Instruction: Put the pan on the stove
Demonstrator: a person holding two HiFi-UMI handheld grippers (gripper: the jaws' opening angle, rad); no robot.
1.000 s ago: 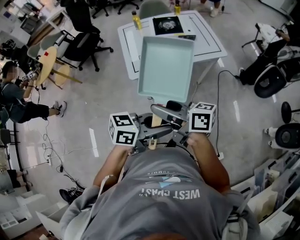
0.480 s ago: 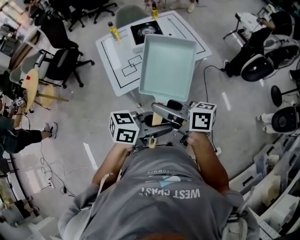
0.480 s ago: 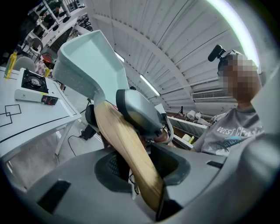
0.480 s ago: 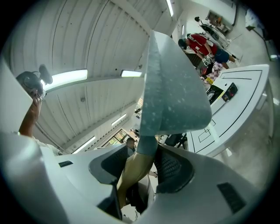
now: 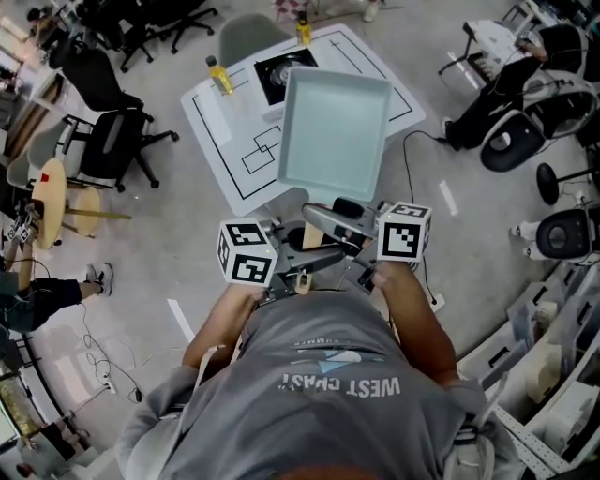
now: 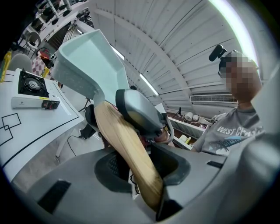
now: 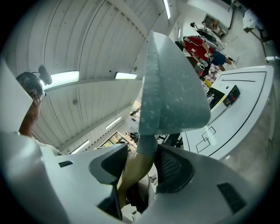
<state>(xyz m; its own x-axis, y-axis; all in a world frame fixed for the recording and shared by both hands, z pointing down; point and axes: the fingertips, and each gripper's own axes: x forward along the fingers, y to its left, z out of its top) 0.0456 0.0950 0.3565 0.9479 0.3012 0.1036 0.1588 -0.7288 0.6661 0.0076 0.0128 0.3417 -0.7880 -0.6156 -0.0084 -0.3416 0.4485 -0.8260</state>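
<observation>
A square pale-green pan (image 5: 333, 127) with a wooden handle (image 5: 314, 236) is held in the air in front of the person. Both grippers hold that handle. My left gripper (image 5: 298, 274) is shut on the handle's near end (image 6: 129, 155). My right gripper (image 5: 347, 230) is shut on it closer to the pan, where wood meets the grey neck (image 7: 139, 162). The pan (image 6: 87, 61) tilts up and away in the left gripper view. A black portable stove (image 5: 286, 70) sits on a white table (image 5: 225, 141) beyond and below the pan, partly hidden by it. The stove (image 6: 29, 85) shows empty.
Two yellow bottles (image 5: 219, 73) (image 5: 303, 28) stand on the white table near the stove. Black office chairs (image 5: 112, 141) and a round wooden table (image 5: 52, 202) stand at the left. Wheeled black equipment (image 5: 525, 122) and a floor cable (image 5: 422, 150) lie at the right.
The pan and both grippers keep their place in the head view. The white table and stove have swung left and down, and now lie further under the pan's far edge.
</observation>
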